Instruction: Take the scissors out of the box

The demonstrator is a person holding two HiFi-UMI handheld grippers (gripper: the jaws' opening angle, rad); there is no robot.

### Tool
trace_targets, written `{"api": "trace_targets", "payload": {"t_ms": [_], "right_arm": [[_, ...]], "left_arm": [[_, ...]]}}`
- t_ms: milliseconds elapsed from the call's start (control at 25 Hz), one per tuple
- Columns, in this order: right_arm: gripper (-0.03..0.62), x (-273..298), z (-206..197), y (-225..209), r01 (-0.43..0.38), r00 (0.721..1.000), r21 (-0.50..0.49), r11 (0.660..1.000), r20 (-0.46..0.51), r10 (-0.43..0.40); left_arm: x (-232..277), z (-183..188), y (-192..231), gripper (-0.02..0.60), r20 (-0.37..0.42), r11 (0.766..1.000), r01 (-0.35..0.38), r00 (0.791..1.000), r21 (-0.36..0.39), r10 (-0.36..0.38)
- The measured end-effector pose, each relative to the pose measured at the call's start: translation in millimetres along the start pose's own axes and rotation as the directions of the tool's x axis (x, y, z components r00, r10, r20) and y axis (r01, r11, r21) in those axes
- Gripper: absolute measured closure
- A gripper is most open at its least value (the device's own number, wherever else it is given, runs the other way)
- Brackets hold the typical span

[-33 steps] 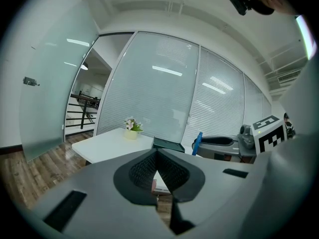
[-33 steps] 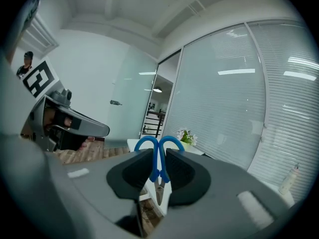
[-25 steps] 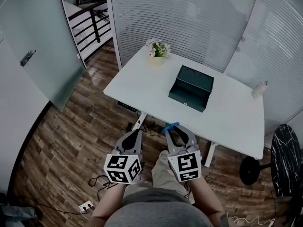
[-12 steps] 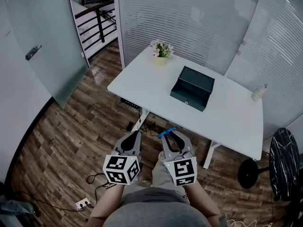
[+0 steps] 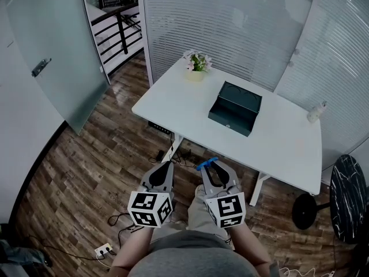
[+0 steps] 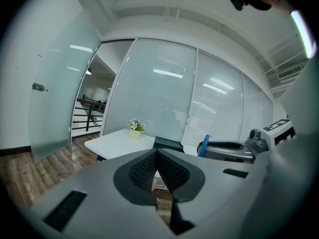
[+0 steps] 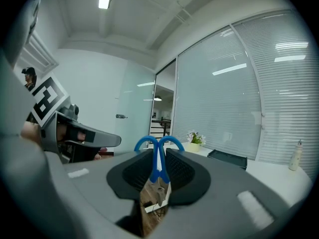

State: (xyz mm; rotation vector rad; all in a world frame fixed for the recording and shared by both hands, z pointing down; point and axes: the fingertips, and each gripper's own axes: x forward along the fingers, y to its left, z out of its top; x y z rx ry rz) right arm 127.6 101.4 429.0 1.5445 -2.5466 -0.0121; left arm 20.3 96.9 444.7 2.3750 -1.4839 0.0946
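Blue-handled scissors [image 7: 159,162] sit clamped in the right tongs [image 5: 212,166], their handle loops poking out past the tips. They are held over the brown wooden floor [image 5: 86,172], well apart from the dark green rectangular box [image 5: 234,108] on the white tabletop [image 5: 277,143]. The left tongs [image 6: 157,156] are pressed together with nothing between them.

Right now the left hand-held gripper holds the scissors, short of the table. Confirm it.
Not the left: the right hand-held gripper holds the scissors, short of the table, as the right gripper view shows. The left hand-held gripper is shut, empty.
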Motion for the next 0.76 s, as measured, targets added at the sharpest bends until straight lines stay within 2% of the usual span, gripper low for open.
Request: {"api": "trace_targets", "payload": {"t_ms": [760], "right_arm": [[0.505,-3,9,-13,0.018,0.999,0.019,1.000,0.037,-0.019]], "left_arm": [[6,-1,-9,0.576,-0.003,1.000,0.019,1.000,0.009,-0.018]]}}
